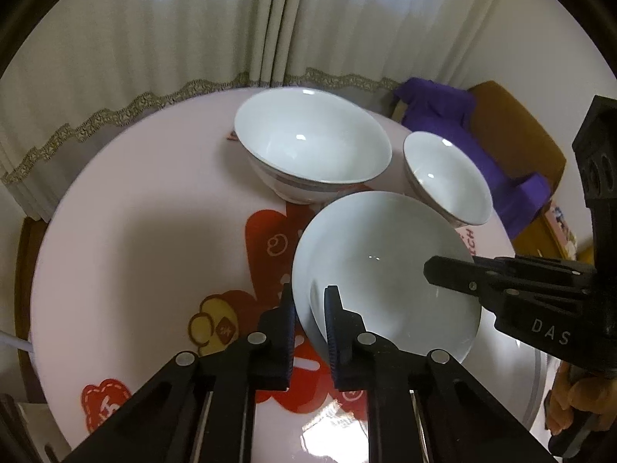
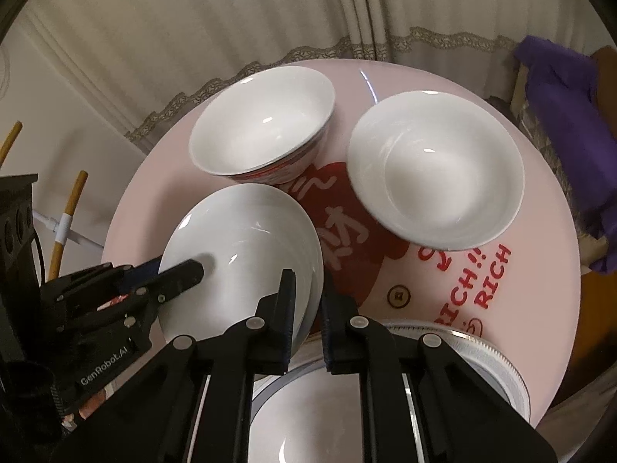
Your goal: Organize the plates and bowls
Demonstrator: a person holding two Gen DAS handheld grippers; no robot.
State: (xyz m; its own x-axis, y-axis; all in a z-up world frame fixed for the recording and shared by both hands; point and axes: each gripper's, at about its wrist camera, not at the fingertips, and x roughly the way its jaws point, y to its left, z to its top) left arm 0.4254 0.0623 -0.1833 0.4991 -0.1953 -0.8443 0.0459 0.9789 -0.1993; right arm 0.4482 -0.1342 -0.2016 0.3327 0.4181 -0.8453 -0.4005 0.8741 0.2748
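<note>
A shallow white dish (image 1: 385, 270) is held tilted above the round pink table (image 1: 135, 250). My left gripper (image 1: 310, 308) is shut on its left rim. My right gripper (image 2: 308, 289) is shut on its right rim (image 2: 312, 281); the dish (image 2: 246, 254) fills the middle of the right wrist view. The right gripper shows in the left wrist view (image 1: 447, 274), the left gripper in the right wrist view (image 2: 181, 274). A large white bowl (image 1: 312, 146) (image 2: 262, 123) and a smaller white bowl (image 1: 447, 177) (image 2: 435, 169) stand beyond.
A plate with a patterned silver rim (image 2: 486, 359) lies under my right gripper at the table's near edge. A cardboard box with purple cloth (image 1: 462, 123) stands past the table's right side. Curtains (image 1: 154, 38) hang behind. Bamboo poles (image 2: 69, 212) stand at the left.
</note>
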